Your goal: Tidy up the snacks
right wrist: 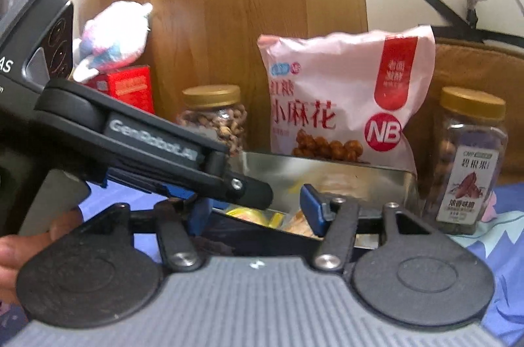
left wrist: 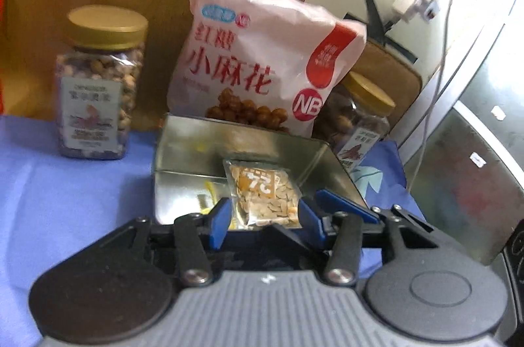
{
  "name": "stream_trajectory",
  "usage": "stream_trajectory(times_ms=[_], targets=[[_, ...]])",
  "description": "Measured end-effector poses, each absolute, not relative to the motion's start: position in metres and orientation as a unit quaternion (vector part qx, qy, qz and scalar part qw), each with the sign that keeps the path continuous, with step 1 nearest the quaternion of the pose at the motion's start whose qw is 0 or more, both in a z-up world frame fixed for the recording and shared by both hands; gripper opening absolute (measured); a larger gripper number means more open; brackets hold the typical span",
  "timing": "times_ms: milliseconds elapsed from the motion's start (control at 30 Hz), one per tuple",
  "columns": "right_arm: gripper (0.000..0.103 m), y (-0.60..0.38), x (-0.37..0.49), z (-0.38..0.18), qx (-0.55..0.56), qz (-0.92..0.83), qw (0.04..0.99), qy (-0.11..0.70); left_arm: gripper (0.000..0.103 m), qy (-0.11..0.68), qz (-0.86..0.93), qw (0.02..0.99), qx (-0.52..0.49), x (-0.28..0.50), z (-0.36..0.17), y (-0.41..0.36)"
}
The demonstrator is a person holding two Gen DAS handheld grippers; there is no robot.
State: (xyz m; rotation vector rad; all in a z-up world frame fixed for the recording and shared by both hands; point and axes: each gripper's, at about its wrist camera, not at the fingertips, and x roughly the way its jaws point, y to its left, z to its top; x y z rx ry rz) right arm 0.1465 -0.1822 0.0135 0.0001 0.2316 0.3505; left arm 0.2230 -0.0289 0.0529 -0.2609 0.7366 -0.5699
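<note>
A blue cloth [left wrist: 65, 199] covers the surface. On it stands an open metal tin [left wrist: 183, 183] near the middle, a pink snack bag [left wrist: 258, 52] behind it, and gold-lidded nut jars to the left [left wrist: 98, 85] and right [right wrist: 468, 163]. A red box [right wrist: 131, 86], blurred, seems to stand far left.

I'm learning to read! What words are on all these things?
"红糖 小麻花", "NB": pink snack bag.
"碧根果", "CNP": right gold-lidded clear jar.
"GenRobot.AI": black left gripper.
Left gold-lidded jar's label, small clear seed packet, red box: too blurred.
</note>
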Motion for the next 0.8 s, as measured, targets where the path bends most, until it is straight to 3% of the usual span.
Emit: stream_trajectory(times_ms=[133,333,567,733,800], targets=[[0.061,-0.184,0.121,0.012,0.013,0.202,0.971,0.127,0.046,0.352,-0.263,0.889,-0.129,0.193,0.055,0.005],[0.061,-0.179,0.099,-0.012,0.068,0.307,0.92,0.236,0.046,0.402,-0.224,0.874,-0.159,0.148,0.018,0.07],[0.059,-0.142,0.093,-0.018,0.041,0.352,0.891,0.284,0.046,0.424,-0.199,0.851,-0.236,0.096,-0.011,0.128],[0.049,-0.133,0.122,-0.021,0.069,0.335,0.881,0.328,0.046,0.438,-0.221,0.821,-0.292,0.078,-0.029,0.137],[0.039,-0.131,0.13,-0.028,0.084,0.329,0.873,0.35,0.046,0.434,-0.231,0.819,-0.296,0.077,-0.033,0.131]])
